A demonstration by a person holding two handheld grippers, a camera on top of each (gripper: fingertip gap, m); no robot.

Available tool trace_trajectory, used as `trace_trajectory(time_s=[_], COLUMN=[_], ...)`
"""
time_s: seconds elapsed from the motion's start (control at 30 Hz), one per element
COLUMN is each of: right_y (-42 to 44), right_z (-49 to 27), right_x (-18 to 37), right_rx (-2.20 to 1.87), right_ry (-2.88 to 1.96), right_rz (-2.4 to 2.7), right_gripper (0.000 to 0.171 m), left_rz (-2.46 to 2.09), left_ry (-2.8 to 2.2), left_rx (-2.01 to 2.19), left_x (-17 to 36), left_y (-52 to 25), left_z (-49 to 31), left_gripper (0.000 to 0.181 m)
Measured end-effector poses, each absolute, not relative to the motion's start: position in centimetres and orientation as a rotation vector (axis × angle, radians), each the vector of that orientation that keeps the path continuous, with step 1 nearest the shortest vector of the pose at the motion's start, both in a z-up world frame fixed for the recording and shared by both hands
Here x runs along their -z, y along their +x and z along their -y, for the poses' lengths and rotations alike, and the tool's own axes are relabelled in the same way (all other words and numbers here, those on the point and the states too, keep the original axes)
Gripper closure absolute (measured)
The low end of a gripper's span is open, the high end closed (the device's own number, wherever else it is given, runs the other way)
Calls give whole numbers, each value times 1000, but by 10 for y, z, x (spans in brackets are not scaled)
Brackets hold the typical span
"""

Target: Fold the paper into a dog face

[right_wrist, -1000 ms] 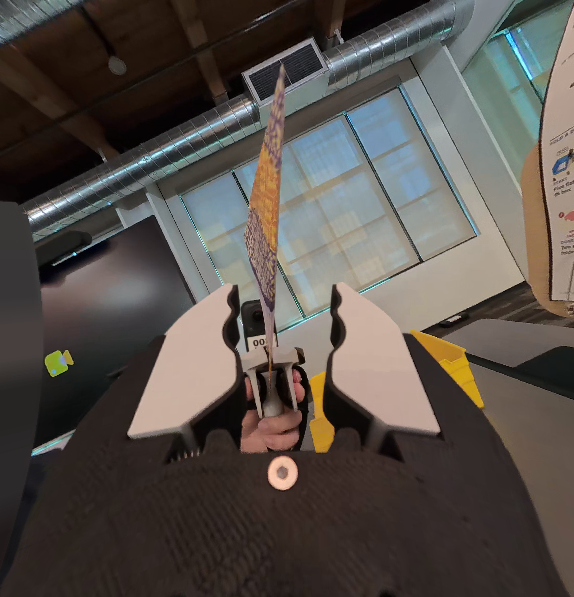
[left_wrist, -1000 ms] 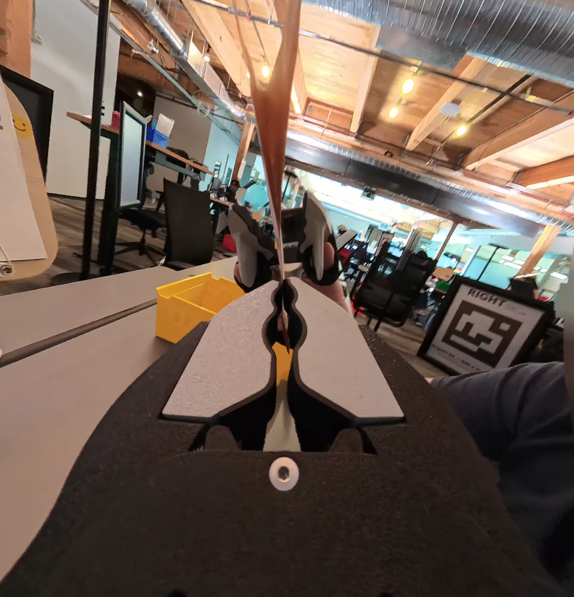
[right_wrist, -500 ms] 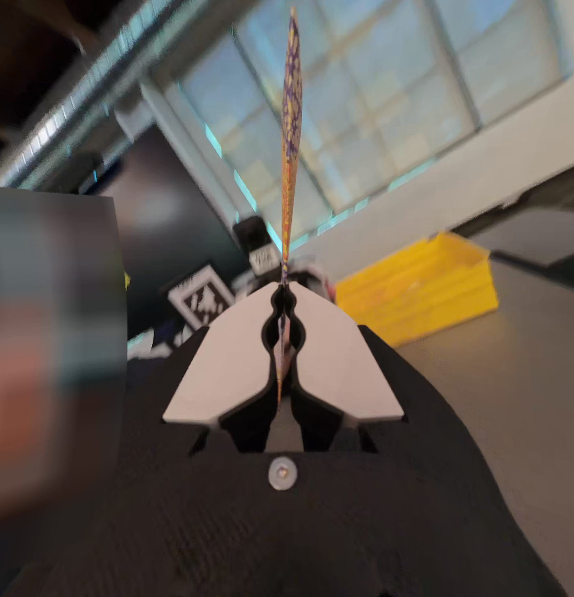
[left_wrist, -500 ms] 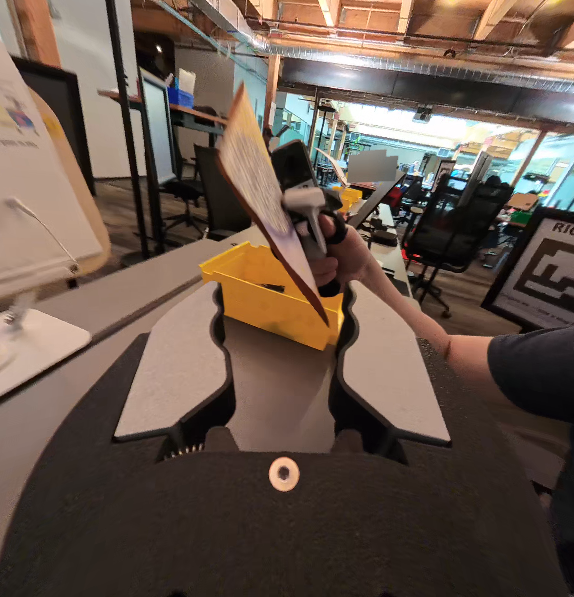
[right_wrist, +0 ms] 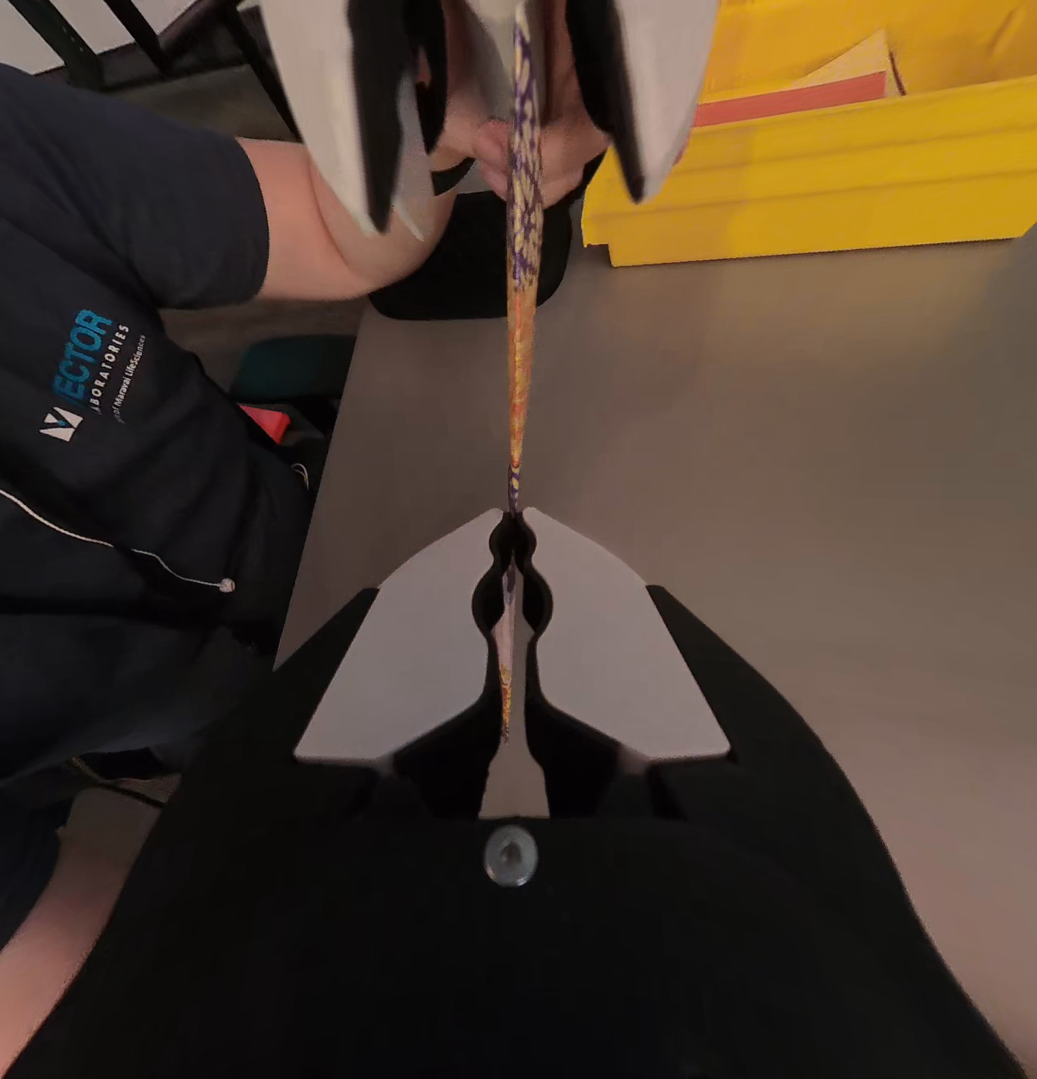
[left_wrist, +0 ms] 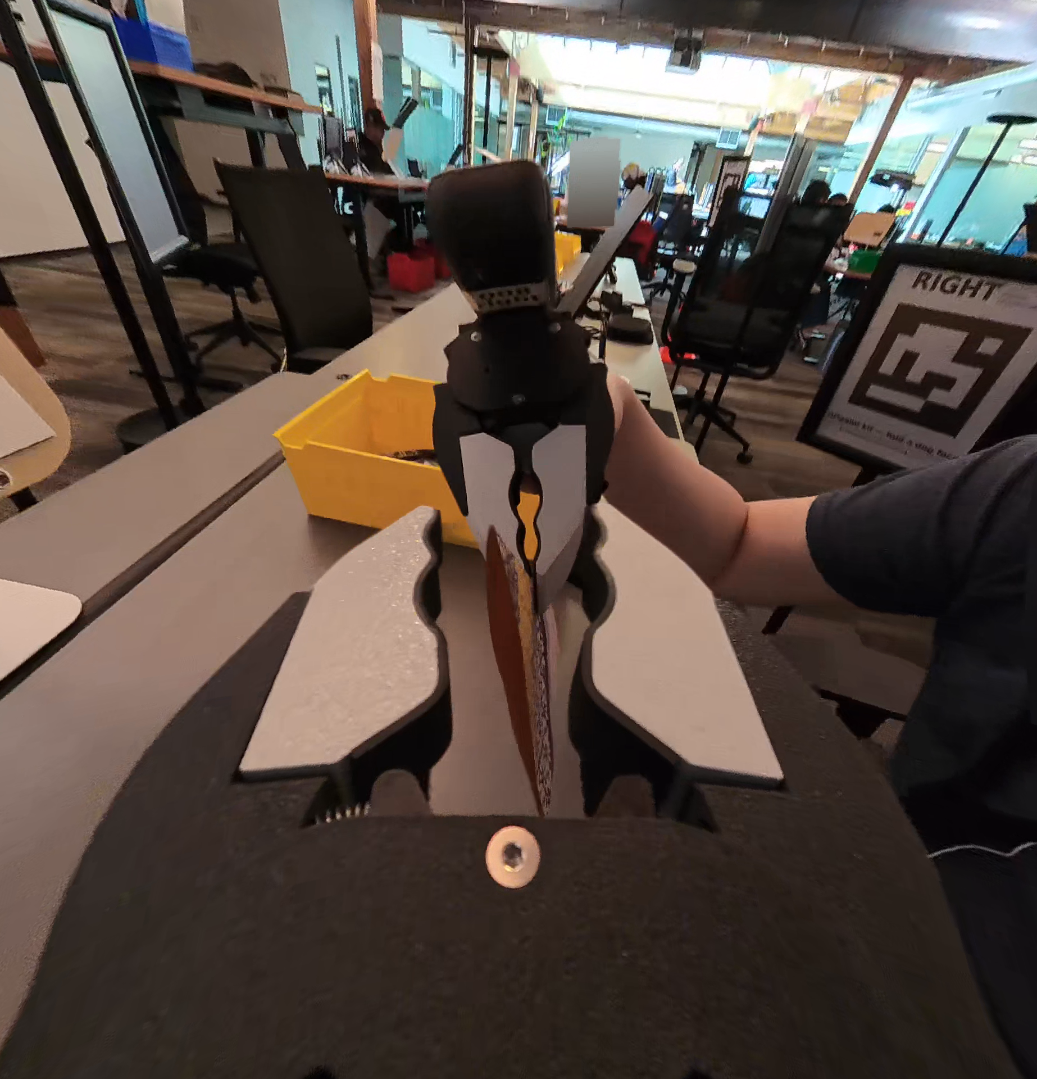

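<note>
The patterned paper [right_wrist: 519, 350], orange and purple on one side and brown on the other, shows edge-on. My right gripper [right_wrist: 511, 514] is shut on one end of it. In the left wrist view the right gripper [left_wrist: 533, 578] points toward the camera and holds the paper [left_wrist: 522, 671] down between my left fingers. My left gripper [left_wrist: 513, 519] is open; there is a gap between each pad and the paper. The left gripper [right_wrist: 510, 204] also shows at the top of the right wrist view, blurred, with its fingers on either side of the paper's far end.
A yellow bin [left_wrist: 353, 467] stands on the grey table [left_wrist: 154, 584] behind the grippers; it holds a stack of paper [right_wrist: 796, 99]. A framed marker sign [left_wrist: 936, 362] stands at the right. The person's arm [left_wrist: 679, 514] reaches in from the right. A white base plate [left_wrist: 14, 625] lies at the left. About 8 cm separates my left fingertips from my right.
The right gripper shut on the paper and the left let it go. The right then turned and brought the paper between the left fingers, which have narrowed somewhat.
</note>
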State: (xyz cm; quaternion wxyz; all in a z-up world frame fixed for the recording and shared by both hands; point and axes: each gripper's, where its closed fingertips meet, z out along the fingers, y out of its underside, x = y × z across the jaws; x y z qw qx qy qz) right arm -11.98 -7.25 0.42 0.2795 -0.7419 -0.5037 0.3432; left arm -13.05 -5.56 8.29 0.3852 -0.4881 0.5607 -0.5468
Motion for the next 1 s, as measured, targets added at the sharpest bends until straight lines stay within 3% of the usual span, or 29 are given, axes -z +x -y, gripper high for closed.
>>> trace_trajectory(time_s=[0.17,0.3,0.4,0.47,0.63,0.7,0.8,0.9,1.0], right_y=[-120,-121,-115,-116,-129,-129,-123,-120,-127], right_z=[71,69,58,53,38,41,43,48,54], right_x=[-4,-7,-7,-14,-30,-21,-7,17,43], right_rx=[-960,-1017,-963,-952,-1057,-1173,-1342,-1403,-1488], right_ry=[-1986,-1962,-1968,-1905,-1794,-1842,-1980,-2107,-2210], right_rz=[1340,1315,1259,1249,1109,1115,1041,1053,1083], right_gripper=[170,167,141,138,140,169,170,170,170], left_rz=[-1459,-1425,-1361,-1309,-1221,-1186,-1204,-1223,-1396], left_ry=[-1243,-1260,-1282,-1311,-1381,-1424,-1470,-1462,-1489], left_rx=[1417,1423,1459,1496,1597,1595,1563,1452,1357], left_x=[-75,-77,-81,-82,-73,-64,-51,-49,-37], left_y=[-131,-132,-134,-134,-126,-121,-115,-117,-123], left_z=[52,47,40,34,27,22,18,9,14], left_gripper=[181,181,181,181,181,181,181,160,152])
